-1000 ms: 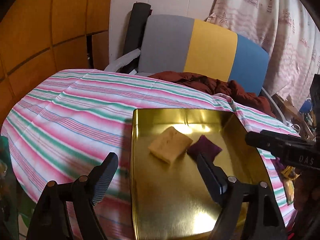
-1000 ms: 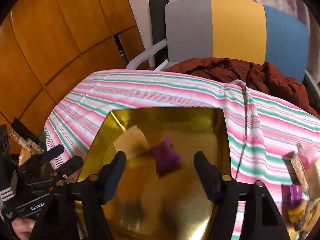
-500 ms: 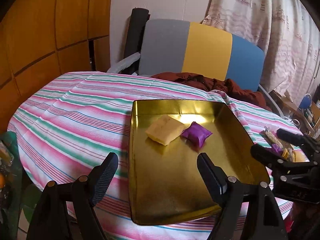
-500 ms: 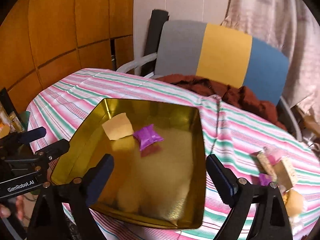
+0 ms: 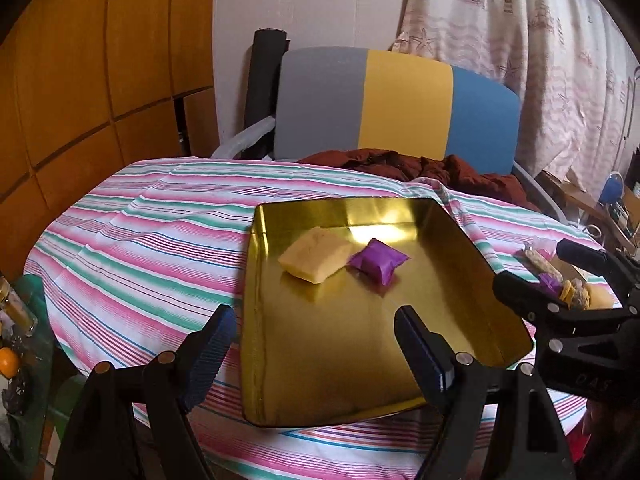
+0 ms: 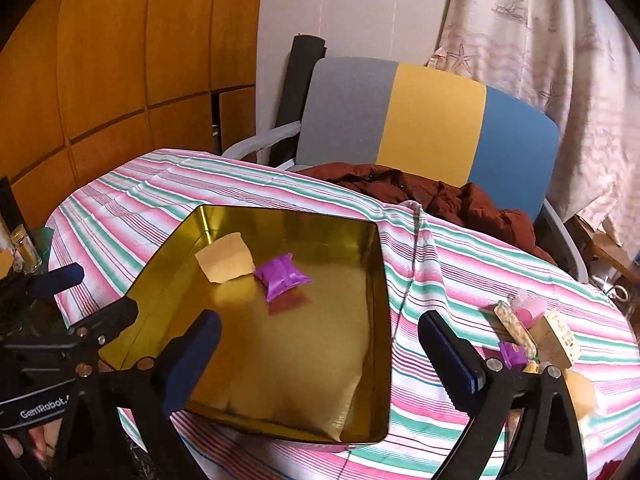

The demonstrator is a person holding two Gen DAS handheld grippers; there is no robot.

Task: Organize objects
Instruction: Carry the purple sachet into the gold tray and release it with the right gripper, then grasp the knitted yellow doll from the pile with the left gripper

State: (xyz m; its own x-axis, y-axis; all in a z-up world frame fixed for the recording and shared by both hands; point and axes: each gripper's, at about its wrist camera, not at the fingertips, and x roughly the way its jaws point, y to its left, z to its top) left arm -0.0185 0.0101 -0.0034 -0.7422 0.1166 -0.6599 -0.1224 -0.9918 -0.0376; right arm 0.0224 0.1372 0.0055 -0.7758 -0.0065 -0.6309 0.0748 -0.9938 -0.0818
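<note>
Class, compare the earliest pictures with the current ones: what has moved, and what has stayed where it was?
Both grippers pulled back from the gold tray: the right gripper swung right, toward the snack pile. The left gripper stays open and empty. The yellow packet and purple packet remain in the tray.

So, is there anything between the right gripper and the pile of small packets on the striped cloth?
Nothing visible: the open right gripper has only bare striped cloth toward the pile of small packets beside the gold metal tray.
</note>
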